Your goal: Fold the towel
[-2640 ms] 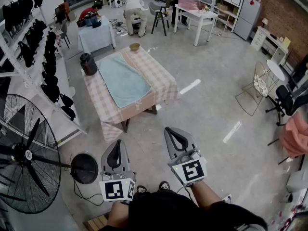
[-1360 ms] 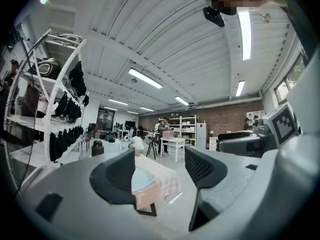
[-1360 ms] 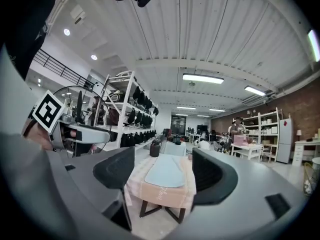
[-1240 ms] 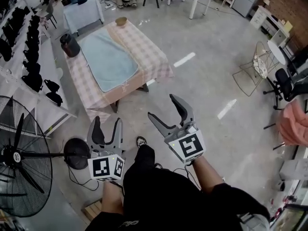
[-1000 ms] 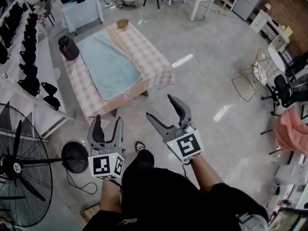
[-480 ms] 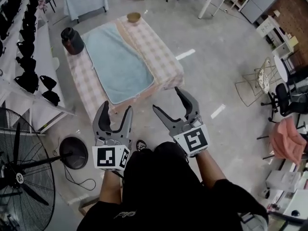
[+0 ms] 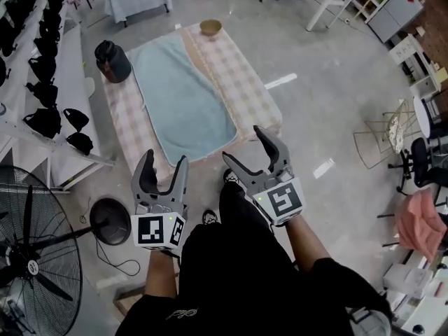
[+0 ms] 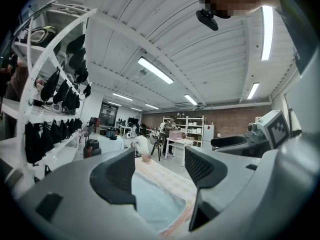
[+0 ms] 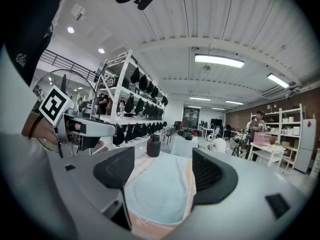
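A light blue towel (image 7: 183,100) lies spread flat on a table with a pink checked cloth (image 7: 246,89). It also shows between the jaws as the towel (image 8: 152,201) in the left gripper view and the towel (image 9: 159,189) in the right gripper view. My left gripper (image 7: 162,169) is open and empty, held in the air just short of the table's near end. The right gripper (image 7: 250,150) is open too, nothing in it, near the table's near right corner.
A dark jug (image 7: 113,61) stands at the table's left edge and a small bowl (image 7: 209,26) at its far end. White shelving with dark gear (image 7: 42,82) runs along the left. A large floor fan (image 7: 38,247) stands near left. A person's legs and shoes (image 7: 210,218) are below me.
The person has walked up to the table, which has come much closer. Both grippers have opened since the earliest frame and now hover near the table's near end.
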A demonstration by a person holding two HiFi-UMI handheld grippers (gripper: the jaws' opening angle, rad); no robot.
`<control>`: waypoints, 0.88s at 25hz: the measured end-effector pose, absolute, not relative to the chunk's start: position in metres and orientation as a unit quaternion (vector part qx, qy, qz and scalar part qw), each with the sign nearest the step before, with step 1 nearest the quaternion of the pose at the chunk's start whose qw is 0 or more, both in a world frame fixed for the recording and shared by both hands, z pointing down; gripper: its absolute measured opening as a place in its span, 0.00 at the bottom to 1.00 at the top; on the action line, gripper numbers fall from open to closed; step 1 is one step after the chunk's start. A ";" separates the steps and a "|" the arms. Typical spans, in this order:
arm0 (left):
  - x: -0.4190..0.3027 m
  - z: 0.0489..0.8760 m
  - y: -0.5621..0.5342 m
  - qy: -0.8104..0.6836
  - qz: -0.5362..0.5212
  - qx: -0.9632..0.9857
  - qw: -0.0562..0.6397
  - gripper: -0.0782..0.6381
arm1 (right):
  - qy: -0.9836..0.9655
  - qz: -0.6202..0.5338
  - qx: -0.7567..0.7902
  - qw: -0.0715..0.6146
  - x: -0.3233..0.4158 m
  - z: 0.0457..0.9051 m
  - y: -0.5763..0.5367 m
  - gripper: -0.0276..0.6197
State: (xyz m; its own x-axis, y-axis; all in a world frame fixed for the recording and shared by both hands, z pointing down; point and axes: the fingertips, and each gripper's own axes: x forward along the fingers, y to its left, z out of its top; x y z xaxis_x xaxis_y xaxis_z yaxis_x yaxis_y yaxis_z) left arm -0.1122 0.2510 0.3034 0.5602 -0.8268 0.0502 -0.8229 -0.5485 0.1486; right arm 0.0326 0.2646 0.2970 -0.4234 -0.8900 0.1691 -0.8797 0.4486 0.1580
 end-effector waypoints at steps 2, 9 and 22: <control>-0.108 0.305 0.231 -0.480 -0.007 0.874 0.075 0.52 | -0.852 -0.026 0.511 0.114 0.037 0.298 0.242 0.57; -0.076 0.313 0.153 -0.518 0.004 0.851 0.086 0.52 | -0.878 -0.026 0.464 0.115 0.071 0.304 0.155 0.57; -0.044 0.367 0.079 -0.584 0.052 0.796 0.150 0.52 | -0.916 0.028 0.384 0.110 0.115 0.345 0.065 0.57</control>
